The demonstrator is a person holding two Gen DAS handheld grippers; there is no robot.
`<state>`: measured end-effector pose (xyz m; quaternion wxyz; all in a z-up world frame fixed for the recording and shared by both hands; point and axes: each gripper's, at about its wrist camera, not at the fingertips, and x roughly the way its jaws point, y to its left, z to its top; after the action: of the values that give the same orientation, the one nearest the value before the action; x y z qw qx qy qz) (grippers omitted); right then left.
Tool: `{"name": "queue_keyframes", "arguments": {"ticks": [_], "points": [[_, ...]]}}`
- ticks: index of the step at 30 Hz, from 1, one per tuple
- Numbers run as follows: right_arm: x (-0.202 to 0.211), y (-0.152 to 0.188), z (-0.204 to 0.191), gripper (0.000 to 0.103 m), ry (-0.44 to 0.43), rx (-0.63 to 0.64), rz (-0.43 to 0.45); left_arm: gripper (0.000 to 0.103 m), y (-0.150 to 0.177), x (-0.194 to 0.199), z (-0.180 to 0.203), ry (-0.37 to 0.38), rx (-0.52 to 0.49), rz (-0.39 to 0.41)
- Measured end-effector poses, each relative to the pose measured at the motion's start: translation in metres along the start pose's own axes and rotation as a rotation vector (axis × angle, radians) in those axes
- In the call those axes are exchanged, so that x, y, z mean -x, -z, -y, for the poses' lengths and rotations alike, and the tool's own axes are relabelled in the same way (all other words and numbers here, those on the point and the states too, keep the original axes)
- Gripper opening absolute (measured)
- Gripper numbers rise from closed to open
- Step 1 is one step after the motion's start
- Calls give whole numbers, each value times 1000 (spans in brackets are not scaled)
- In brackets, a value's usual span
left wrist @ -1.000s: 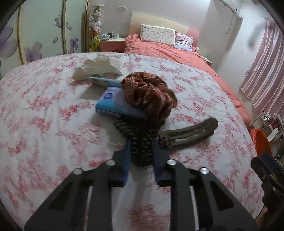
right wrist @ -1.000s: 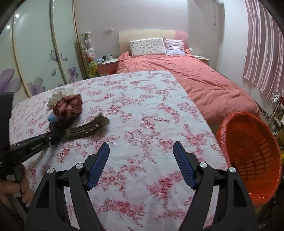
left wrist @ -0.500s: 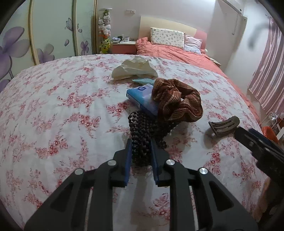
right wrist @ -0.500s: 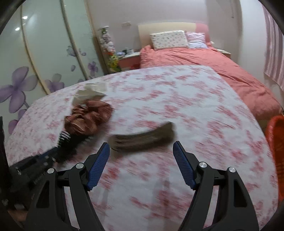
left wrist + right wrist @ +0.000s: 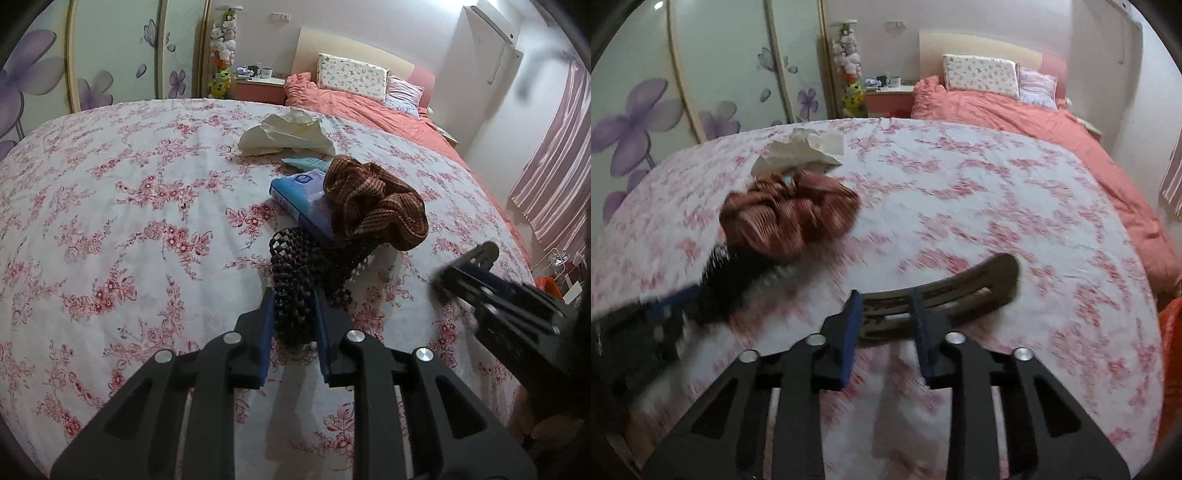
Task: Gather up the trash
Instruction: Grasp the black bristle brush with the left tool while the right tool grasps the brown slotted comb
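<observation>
left gripper (image 5: 293,317): jaws pinching black mesh scrubber (image 5: 295,273), frame centre;
right gripper (image 5: 886,317): jaws just closing, pinching brown hair clip (image 5: 945,295) on floral cloth (image 5: 960,192)

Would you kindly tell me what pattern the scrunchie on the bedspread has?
The scrunchie has brown and rust-orange stripes, sharpest in the left wrist view.

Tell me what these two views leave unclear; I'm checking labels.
- Blue packet: left view, far end under brown scrunchie.
- Right claw: left view, blurred.
- Orange basket: right view, cut by edge.
- Black beaded piece: right view, motion-blurred.
</observation>
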<state>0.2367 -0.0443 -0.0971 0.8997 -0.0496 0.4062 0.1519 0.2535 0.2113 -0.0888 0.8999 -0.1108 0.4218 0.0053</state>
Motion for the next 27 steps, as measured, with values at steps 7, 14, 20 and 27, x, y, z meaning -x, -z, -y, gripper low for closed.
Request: {"name": "queue_keyframes", "arguments": {"ticks": [7, 14, 20, 27], "points": [[39, 19, 42, 35, -33, -93, 57, 23, 0, -1, 0, 6, 8, 0], [33, 15, 61, 50, 1, -264, 39, 23, 0, -1, -1, 9, 11, 0], [-5, 3, 48, 53, -14, -387, -40, 23, 0, -1, -1, 11, 13, 0], [-19, -8, 34, 36, 2, -233, -35, 23, 1, -1, -1, 16, 17, 0]]}}
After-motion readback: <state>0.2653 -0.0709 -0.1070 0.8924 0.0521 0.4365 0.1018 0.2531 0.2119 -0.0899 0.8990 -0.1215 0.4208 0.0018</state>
